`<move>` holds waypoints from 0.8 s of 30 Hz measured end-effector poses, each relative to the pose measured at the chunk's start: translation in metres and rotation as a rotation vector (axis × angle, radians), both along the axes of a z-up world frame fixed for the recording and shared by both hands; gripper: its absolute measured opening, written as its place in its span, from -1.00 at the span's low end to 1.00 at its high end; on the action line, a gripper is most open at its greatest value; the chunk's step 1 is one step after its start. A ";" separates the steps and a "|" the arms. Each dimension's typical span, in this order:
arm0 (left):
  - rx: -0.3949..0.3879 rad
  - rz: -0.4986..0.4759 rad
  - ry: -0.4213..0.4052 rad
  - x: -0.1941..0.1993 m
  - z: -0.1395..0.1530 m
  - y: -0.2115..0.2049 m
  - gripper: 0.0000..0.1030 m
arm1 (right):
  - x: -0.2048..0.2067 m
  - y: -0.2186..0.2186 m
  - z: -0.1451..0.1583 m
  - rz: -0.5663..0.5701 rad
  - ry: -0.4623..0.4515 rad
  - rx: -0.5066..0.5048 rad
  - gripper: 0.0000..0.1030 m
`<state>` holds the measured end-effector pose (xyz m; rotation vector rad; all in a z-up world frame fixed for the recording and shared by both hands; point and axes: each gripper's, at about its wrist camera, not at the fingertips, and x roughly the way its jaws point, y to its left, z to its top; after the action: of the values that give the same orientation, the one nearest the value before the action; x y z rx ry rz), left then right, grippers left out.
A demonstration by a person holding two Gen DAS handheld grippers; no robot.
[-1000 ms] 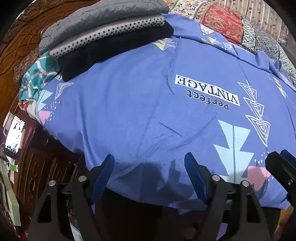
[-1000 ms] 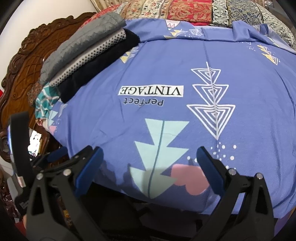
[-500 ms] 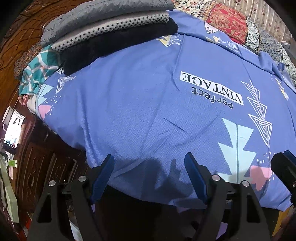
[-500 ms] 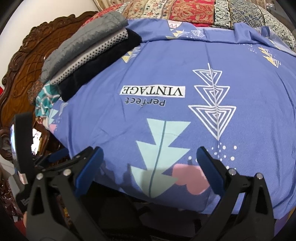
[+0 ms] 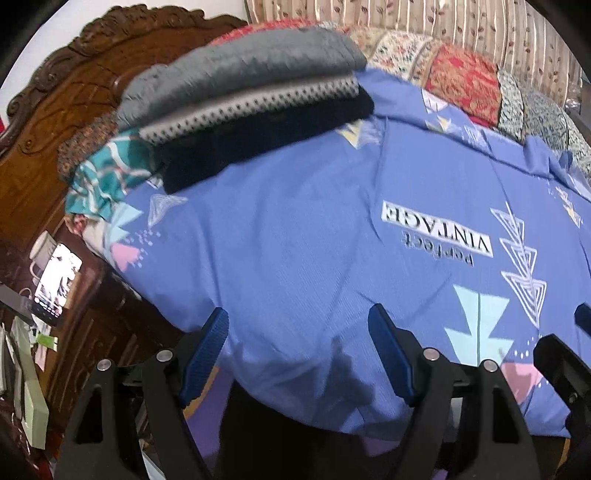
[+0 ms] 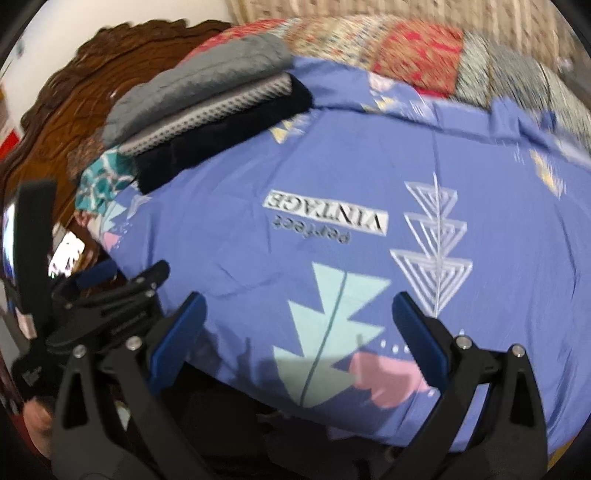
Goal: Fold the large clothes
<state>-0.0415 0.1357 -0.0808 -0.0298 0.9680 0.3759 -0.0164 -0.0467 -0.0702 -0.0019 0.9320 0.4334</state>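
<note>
A large blue cloth (image 5: 303, 229) (image 6: 258, 258) printed with "Perfect VINTAGE" and triangle motifs lies spread flat over the bed, its near edge hanging just below both grippers. My left gripper (image 5: 297, 321) hovers open over that near edge, with nothing between its blue pads. My right gripper (image 6: 298, 302) is open too, over the pale teal triangle print. Neither touches the cloth. In the right wrist view the left gripper (image 6: 110, 280) shows at the left; in the left wrist view a right gripper finger (image 5: 569, 354) shows at the right edge.
A stack of folded clothes (image 5: 240, 96) (image 6: 192, 99), grey over dotted over black, sits on the cloth's far left corner. Behind are a carved wooden headboard (image 5: 74, 85), a patchwork quilt (image 5: 461, 85) and a striped curtain (image 5: 443, 22). A lit phone (image 5: 55, 280) stands off the bed, left.
Both views have lifted and tilted up: the cloth has slid down in the frames and the headboard, quilt and curtain have come in. Both grippers have stayed open.
</note>
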 end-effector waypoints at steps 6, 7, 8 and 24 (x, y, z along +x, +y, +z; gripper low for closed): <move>0.014 0.039 -0.056 -0.005 0.020 0.016 0.83 | -0.001 0.010 0.034 0.017 -0.051 0.059 0.87; 0.018 0.046 -0.064 -0.006 0.022 0.019 0.84 | -0.001 0.011 0.035 0.015 -0.048 0.068 0.87; 0.017 0.051 -0.072 -0.007 0.025 0.021 0.85 | -0.003 0.012 0.034 0.013 -0.048 0.071 0.87; 0.062 0.044 -0.085 -0.014 0.027 0.008 1.06 | -0.005 0.004 0.009 -0.063 0.044 0.036 0.87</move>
<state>-0.0559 0.1440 -0.0543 -0.0105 0.8725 0.4415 -0.0219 -0.0425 -0.0609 0.0700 0.9644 0.3928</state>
